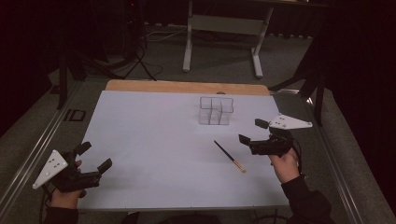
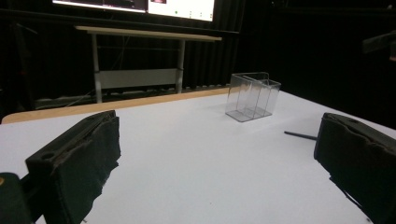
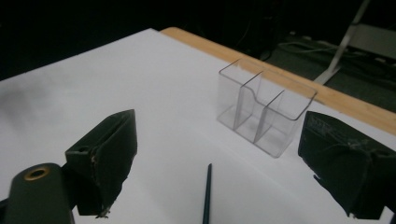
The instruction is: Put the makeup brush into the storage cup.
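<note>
Paintbrush — just left of right hand-held gripper

left hand-held gripper jaws spread wide; right hand-held gripper jaws spread wide

A white sheet is covering the bench, leaving a wooden edge showing along the far side. Beyond it, on the grey floor, a white-legged table is standing. Cables are lying on the floor to the far left. A lit screen is glowing above.
</note>
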Action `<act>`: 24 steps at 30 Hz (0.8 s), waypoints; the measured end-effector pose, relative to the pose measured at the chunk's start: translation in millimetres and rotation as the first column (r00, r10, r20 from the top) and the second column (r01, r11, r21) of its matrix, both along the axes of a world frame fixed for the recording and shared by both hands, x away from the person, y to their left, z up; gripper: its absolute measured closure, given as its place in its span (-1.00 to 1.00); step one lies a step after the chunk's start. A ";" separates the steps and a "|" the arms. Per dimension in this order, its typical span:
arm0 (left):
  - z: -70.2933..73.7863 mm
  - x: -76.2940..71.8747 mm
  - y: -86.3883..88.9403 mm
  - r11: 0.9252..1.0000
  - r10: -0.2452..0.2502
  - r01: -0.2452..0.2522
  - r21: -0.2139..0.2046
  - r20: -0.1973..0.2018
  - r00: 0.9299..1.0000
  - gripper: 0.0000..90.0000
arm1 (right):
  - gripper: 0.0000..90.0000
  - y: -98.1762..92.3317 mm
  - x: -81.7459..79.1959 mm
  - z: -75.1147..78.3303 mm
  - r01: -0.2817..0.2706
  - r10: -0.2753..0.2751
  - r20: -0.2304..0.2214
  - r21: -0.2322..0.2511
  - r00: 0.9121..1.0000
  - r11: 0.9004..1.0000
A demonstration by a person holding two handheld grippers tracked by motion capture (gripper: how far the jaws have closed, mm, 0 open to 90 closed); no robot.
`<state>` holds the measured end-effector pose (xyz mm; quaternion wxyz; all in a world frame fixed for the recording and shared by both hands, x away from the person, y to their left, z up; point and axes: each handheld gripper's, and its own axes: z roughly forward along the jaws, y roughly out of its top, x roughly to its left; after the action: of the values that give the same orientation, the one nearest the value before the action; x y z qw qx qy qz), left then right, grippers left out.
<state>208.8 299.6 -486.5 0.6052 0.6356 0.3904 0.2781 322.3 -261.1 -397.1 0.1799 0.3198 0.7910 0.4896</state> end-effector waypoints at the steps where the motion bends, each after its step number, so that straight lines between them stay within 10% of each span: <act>1: 0.0 0.0 -0.2 1.000 -0.001 0.001 0.000 0.002 1.000 -0.99 | -0.74 1.6 1.3 -0.5 -0.004 0.004 -0.005 -0.006 1.000 1.000; 24: 0.3 -0.3 -2.0 1.000 -0.015 0.015 -0.008 0.001 1.000 -0.99 | -0.57 34.2 27.3 -34.1 -0.042 -0.007 -0.204 -0.232 0.979 0.972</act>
<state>208.4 297.6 -486.2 0.6099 0.6361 0.3863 0.2722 349.5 -226.9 -431.2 0.1302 0.3376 0.8604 0.3588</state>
